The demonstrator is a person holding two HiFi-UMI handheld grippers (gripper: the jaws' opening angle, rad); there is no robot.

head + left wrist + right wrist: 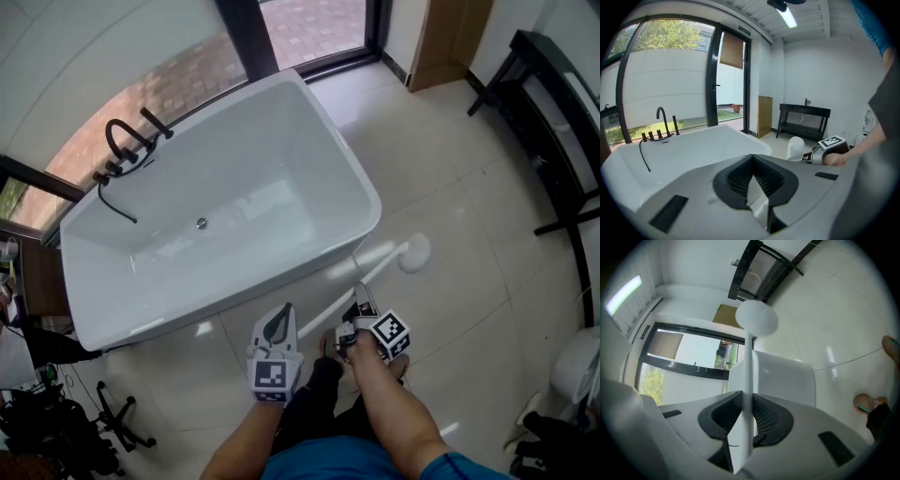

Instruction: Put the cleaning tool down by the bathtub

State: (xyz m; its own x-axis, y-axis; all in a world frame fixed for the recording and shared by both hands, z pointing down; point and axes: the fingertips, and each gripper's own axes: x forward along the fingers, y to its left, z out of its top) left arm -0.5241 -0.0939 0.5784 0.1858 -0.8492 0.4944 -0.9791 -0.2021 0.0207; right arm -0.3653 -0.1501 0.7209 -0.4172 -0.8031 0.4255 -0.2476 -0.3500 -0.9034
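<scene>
Now the cleaning tool sits pinched by its handle in the right gripper fingers, its long axis pointing toward two o'clock and its head beside the bathtub corner. The left gripper, at nine o'clock, has its fingers pressed together, empty.

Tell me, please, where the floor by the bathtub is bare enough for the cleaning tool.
The tile floor between the bathtub and the black table is bare, as is the strip along the bathtub's near side. Crowded at its left end, by the chair base.
</scene>
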